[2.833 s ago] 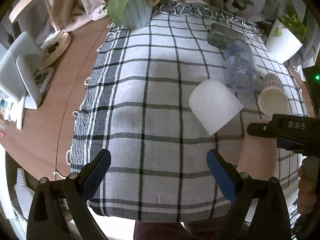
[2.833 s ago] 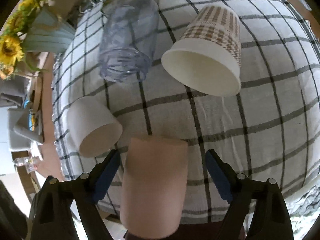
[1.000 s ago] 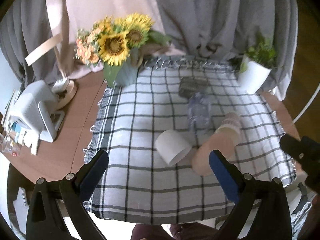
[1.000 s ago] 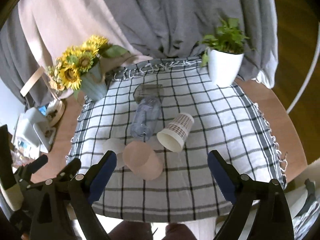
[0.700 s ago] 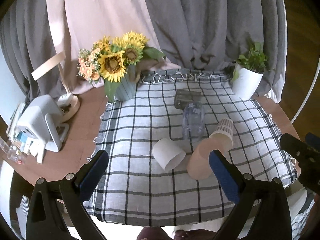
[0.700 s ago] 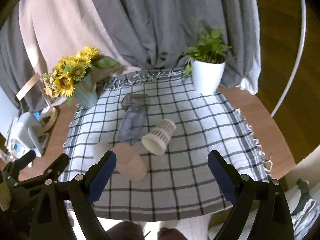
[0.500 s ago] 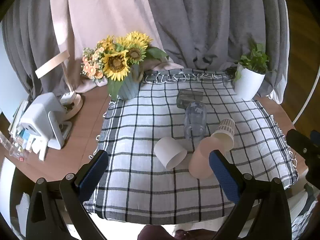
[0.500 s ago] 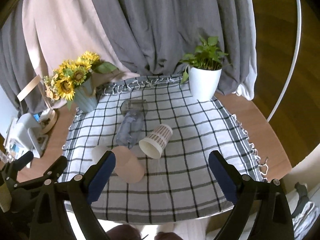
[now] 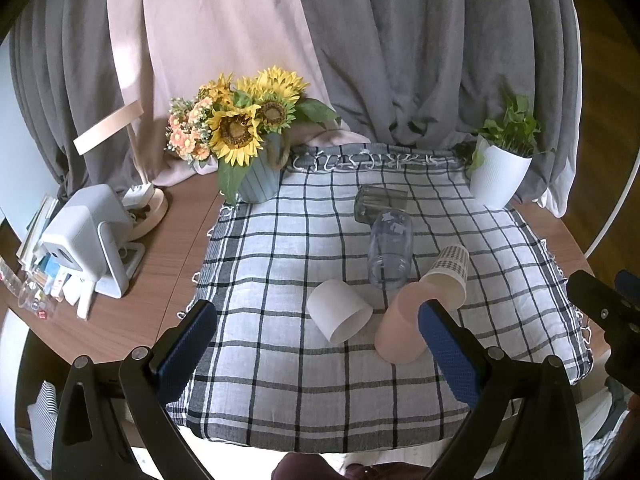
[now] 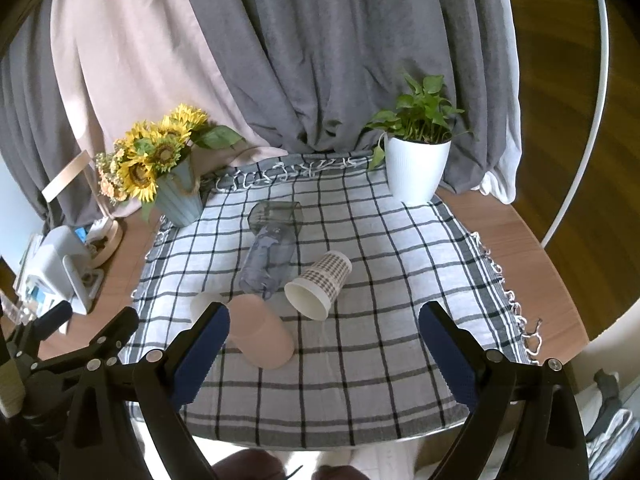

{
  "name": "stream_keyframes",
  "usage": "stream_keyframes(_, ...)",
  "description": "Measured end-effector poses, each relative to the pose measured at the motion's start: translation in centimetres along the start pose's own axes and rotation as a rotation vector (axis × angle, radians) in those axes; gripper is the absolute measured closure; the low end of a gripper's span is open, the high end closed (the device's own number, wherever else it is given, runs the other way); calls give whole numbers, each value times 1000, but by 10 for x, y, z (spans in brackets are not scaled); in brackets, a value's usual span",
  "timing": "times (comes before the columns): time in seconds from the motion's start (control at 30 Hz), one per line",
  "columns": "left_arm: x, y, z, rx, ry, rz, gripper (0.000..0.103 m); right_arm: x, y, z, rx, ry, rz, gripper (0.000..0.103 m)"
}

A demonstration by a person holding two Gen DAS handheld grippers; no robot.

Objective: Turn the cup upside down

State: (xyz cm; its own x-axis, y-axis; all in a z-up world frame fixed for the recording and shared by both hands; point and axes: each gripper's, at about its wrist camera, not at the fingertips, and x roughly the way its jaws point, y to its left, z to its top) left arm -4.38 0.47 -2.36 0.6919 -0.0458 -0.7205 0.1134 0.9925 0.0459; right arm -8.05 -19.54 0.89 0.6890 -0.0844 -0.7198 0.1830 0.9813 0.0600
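The pink cup (image 10: 262, 334) is standing mouth-down on the checked cloth (image 10: 360, 360), near the cloth's front edge, its closed base facing up. In the left wrist view the same pink cup (image 9: 400, 330) is sitting partly behind the right-hand blue finger pad. Just beside it, a white cup (image 9: 339, 311) is lying on its side, and a checked paper cup (image 10: 318, 284) is lying tipped over with its open mouth turned toward the cameras. A clear plastic cup (image 10: 267, 260) is lying on its side behind them, and a dark glass tumbler (image 10: 274, 214) is lying beyond that — the two look as if they are touching end to end.

The right gripper (image 10: 320, 348) is hovering above the near edge of the table with its fingers spread wide, gripping nothing. The left gripper (image 9: 316, 346) is likewise hanging wide open and empty, well apart from the cups.

Farther out, a blue-grey vase of sunflowers (image 9: 256, 152) is standing at the cloth's far left corner, and a white potted plant (image 10: 416, 160) at the far right. A small white device (image 9: 86, 240) is sitting on the bare wooden table (image 9: 168, 248) — grey and pink curtains are hanging behind.
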Motion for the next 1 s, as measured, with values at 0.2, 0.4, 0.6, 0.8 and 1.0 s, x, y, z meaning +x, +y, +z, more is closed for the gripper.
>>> stream_keyframes(0.2, 1, -1, 2, 0, 0, -1, 0, 0, 0, 0, -2, 0, 0, 7)
stream_keyframes(0.4, 1, -1, 2, -1, -1, -1, 0, 0, 1, 1, 0, 1, 0, 7)
stream_keyframes(0.6, 1, -1, 2, -2, 1, 0, 0, 1, 1, 0, -1, 6, 2, 7)
stream_keyframes(0.8, 1, -1, 2, -2, 2, 1, 0, 4, 3, -2, 0, 11, 3, 7)
stream_keyframes(1.0, 3, -2, 3, 0, 5, -2, 0, 4, 3, -2, 2, 13, 3, 7)
